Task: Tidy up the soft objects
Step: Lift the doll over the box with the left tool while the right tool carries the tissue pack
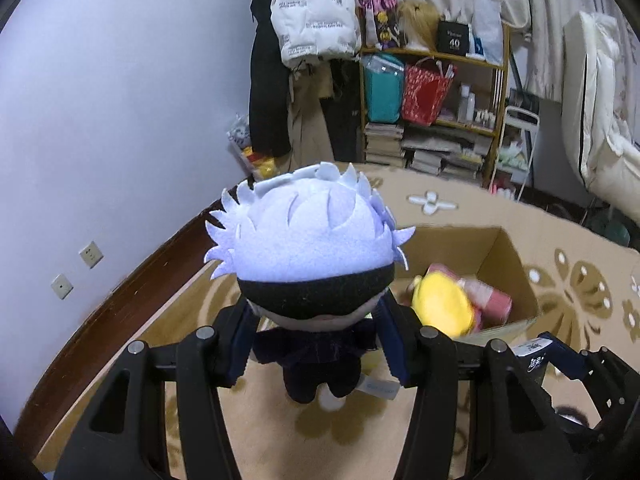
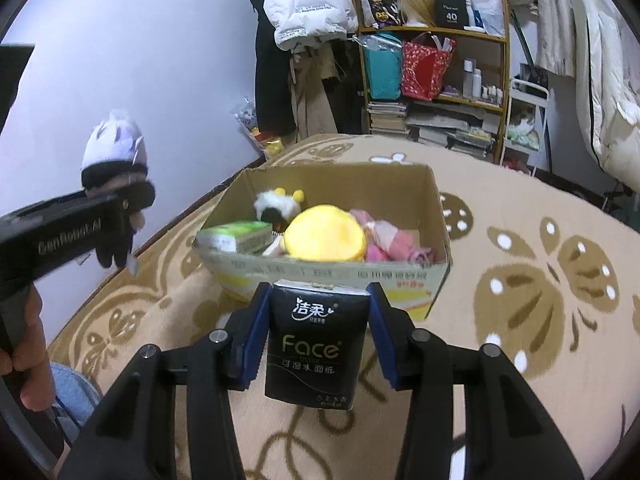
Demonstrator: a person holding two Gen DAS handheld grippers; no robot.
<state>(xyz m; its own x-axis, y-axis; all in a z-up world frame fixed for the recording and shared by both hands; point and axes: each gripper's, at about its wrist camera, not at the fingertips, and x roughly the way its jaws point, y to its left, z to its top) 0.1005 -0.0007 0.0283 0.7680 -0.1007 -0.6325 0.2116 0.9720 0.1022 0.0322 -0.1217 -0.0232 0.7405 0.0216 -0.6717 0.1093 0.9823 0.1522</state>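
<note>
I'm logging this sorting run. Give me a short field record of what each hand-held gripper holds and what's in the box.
left hand-held gripper: shut on plush doll, white hair, black blindfold, held in the air left of the box
right hand-held gripper: shut on black tissue pack, just in front of the box
box: open cardboard, on the patterned rug
box contents: yellow plush, green tissue pack, bee plush, pink item
</note>
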